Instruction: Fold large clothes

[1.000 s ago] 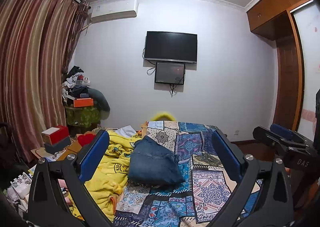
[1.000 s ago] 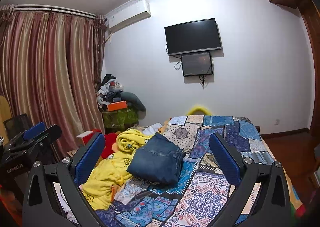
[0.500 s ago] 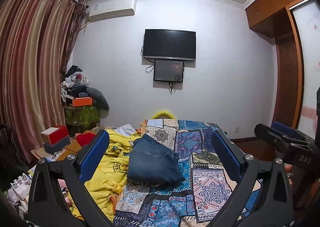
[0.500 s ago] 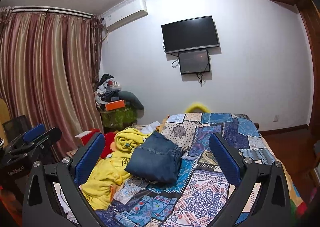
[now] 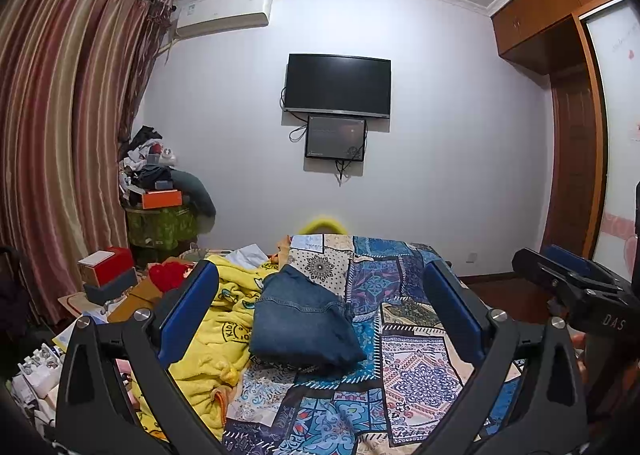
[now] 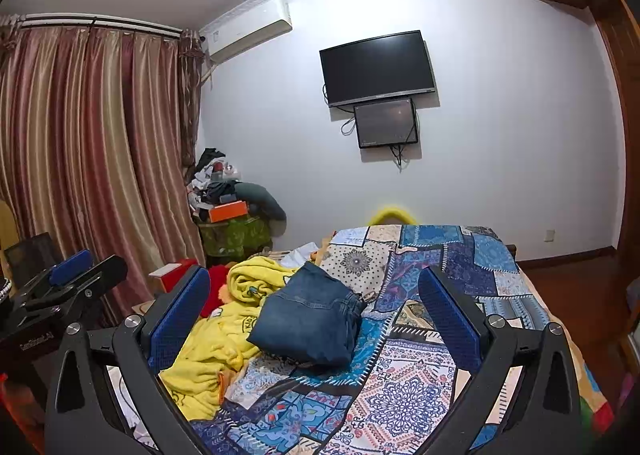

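The folded jeans [image 5: 304, 325] lay on the patchwork bedspread [image 5: 416, 371], left of the bed's middle, their left edge resting against a rumpled yellow blanket [image 5: 208, 355] heaped along the bed's left side. Nearest to me, the left gripper [image 5: 320, 315] hung in the air short of the denim, its jaws spread wide with nothing between them, the blue pads [image 5: 188, 311] framing the jeans from a distance. The right gripper [image 6: 316, 315] hovered the same way, jaws fully apart and holding nothing, apart from the cloth; from the left wrist view it showed at the right edge [image 5: 576, 291].

Just past the yellow blanket sat something red and fuzzy [image 5: 168, 275], and beside it a red box [image 5: 108, 269] among clutter by the bedside. Farther back, in the corner by the striped curtains [image 5: 60, 143], an orange box [image 5: 162, 199] sat in a pile of clothes on a green-covered stand [image 5: 160, 227]. On the far wall hung a dark television [image 5: 338, 85] with a smaller screen [image 5: 336, 137] just under it, an air conditioner [image 5: 222, 15] high at the left, and a wooden wardrobe [image 5: 568, 127] at the right.
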Motion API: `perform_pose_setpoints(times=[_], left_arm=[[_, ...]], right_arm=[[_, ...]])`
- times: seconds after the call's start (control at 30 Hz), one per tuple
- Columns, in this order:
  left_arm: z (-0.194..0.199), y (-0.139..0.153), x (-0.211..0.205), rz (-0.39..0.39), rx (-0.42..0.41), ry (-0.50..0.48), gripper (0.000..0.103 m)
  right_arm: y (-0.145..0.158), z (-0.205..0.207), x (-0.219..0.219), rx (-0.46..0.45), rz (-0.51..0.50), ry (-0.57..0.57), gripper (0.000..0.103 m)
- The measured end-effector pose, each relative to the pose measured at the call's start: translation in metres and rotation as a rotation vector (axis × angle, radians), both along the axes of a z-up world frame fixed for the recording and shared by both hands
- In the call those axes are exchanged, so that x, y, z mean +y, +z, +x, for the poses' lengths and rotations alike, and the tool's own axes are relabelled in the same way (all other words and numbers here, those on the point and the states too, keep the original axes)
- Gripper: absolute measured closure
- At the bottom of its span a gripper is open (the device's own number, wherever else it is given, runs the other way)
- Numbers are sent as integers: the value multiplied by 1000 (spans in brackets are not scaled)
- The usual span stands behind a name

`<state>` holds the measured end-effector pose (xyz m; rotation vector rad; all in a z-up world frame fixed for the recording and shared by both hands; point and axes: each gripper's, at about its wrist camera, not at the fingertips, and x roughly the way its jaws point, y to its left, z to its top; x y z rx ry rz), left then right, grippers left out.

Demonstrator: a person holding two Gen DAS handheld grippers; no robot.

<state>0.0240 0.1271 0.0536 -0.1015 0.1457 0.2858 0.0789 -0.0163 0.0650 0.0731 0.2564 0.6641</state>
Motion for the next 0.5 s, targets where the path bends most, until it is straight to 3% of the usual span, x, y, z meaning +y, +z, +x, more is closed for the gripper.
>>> perform_pose_setpoints(times=[0.5], left_arm=[[8,-3,0,-1,19,-52,1]], right_arm=[[1,-1,-1,-13,-3,-20,0]])
